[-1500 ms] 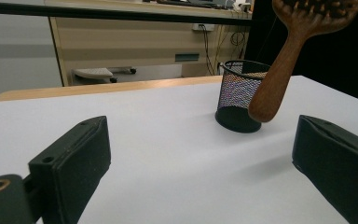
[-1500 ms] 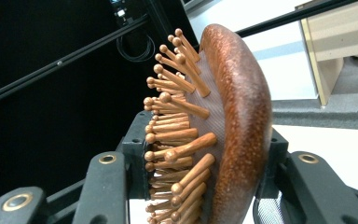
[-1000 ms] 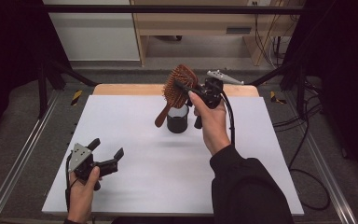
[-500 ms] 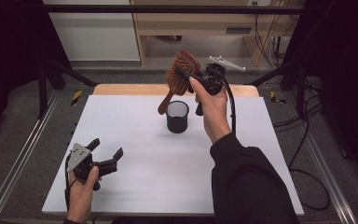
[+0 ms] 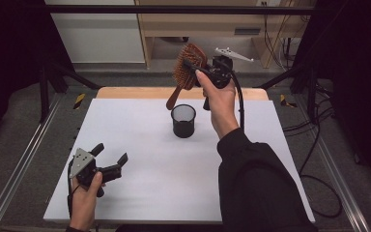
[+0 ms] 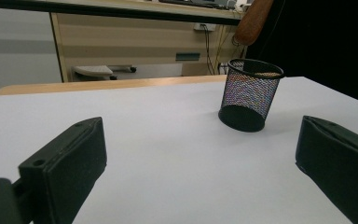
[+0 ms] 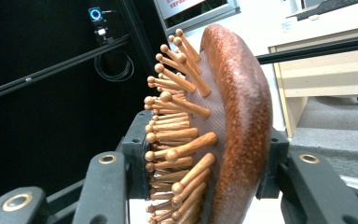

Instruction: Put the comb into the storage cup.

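Observation:
My right gripper [image 5: 196, 72] is shut on the head of a wooden hairbrush [image 5: 188, 67], held in the air above a black mesh cup [image 5: 183, 120] that stands upright on the white table top [image 5: 149, 159]. The brush's handle [image 5: 172, 99] slants down toward the cup's rim without touching it. In the right gripper view the hairbrush [image 7: 233, 130] sits edge-on between the jaws, wooden pins to the left. My left gripper [image 5: 110, 157] rests open near the table's front left corner with nothing between its jaws. From the left gripper view the mesh cup [image 6: 251, 95] stands ahead, handle tip [image 6: 253, 21] above it.
A wooden strip [image 5: 140, 93] runs along the table's far edge. Metal frame rails [image 5: 24, 159] flank the table on both sides, with cables [image 5: 319, 145] on the floor at the right. Cabinets [image 5: 212, 34] stand behind the table.
My right hand has lifted the hairbrush up and away from the cup, so the handle now hangs clear above the rim. The left gripper has stayed where it was.

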`<state>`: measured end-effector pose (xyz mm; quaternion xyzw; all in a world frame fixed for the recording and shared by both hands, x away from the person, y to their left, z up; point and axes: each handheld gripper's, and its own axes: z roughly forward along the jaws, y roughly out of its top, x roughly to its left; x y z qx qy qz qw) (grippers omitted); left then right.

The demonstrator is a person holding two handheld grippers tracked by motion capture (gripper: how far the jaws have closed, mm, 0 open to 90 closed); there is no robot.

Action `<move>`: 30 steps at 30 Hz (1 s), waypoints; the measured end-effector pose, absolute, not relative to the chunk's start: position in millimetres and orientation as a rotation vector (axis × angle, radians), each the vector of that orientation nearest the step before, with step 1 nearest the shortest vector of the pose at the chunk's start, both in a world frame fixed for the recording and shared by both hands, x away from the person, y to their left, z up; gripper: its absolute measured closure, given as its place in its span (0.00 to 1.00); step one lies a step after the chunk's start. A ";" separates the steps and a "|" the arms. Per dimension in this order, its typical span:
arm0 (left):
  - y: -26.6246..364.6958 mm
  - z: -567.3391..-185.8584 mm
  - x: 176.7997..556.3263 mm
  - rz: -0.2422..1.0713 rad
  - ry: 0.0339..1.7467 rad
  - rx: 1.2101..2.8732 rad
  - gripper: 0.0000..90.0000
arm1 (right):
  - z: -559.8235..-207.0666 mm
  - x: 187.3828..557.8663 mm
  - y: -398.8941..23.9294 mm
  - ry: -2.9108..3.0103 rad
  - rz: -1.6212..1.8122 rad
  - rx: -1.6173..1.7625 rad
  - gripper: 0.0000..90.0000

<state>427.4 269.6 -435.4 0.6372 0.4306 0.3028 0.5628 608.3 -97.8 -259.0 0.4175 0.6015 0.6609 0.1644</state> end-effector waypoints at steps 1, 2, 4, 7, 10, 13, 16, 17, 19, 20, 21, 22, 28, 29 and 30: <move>269.8 -435.4 427.5 0.714 1.013 1.501 0.02 | -258.7 609.5 -98.5 1.714 1.876 1.194 0.57; 269.8 -435.4 427.5 0.714 1.013 1.501 0.02 | -258.7 609.5 -98.5 1.714 1.876 1.194 0.57; 270.0 -435.4 427.5 0.714 1.014 1.500 0.02 | -258.6 610.5 -99.5 1.709 1.869 1.195 0.57; 269.9 -435.6 427.6 0.714 1.013 1.501 0.02 | -259.0 611.4 -102.6 1.708 1.852 1.194 0.57; 269.8 -435.7 427.8 0.714 1.013 1.503 0.02 | -259.9 612.5 -104.5 1.711 1.836 1.195 0.57; 269.8 -435.9 428.0 0.713 1.011 1.504 0.02 | -261.7 614.5 -107.9 1.717 1.818 1.201 0.57; 270.2 -436.0 428.2 0.710 1.011 1.508 0.02 | -263.7 616.1 -111.6 1.723 1.796 1.204 0.57; 270.2 -436.0 428.3 0.711 1.011 1.508 0.02 | -265.1 616.6 -113.1 1.724 1.786 1.206 0.57; 270.2 -436.0 428.3 0.711 1.010 1.509 0.02 | -266.5 616.7 -113.7 1.737 1.773 1.206 0.57; 270.2 -436.0 428.3 0.710 1.009 1.509 0.02 | -266.5 616.7 -113.7 1.737 1.773 1.206 0.57; 270.2 -436.0 428.3 0.711 1.008 1.511 0.02 | -268.2 616.8 -113.4 1.750 1.755 1.197 0.57; 270.2 -435.9 428.2 0.712 1.007 1.510 0.02 | -268.2 616.8 -113.4 1.750 1.755 1.197 0.57; 270.3 -435.7 428.1 0.712 1.005 1.509 0.02 | -278.4 617.9 -111.9 1.774 1.725 1.208 0.57; 270.4 -435.6 428.0 0.711 1.005 1.511 0.02 | -280.8 618.3 -111.8 1.779 1.720 1.210 0.57; 270.4 -435.6 428.0 0.711 1.004 1.511 0.02 | -283.2 618.8 -111.7 1.785 1.715 1.211 0.57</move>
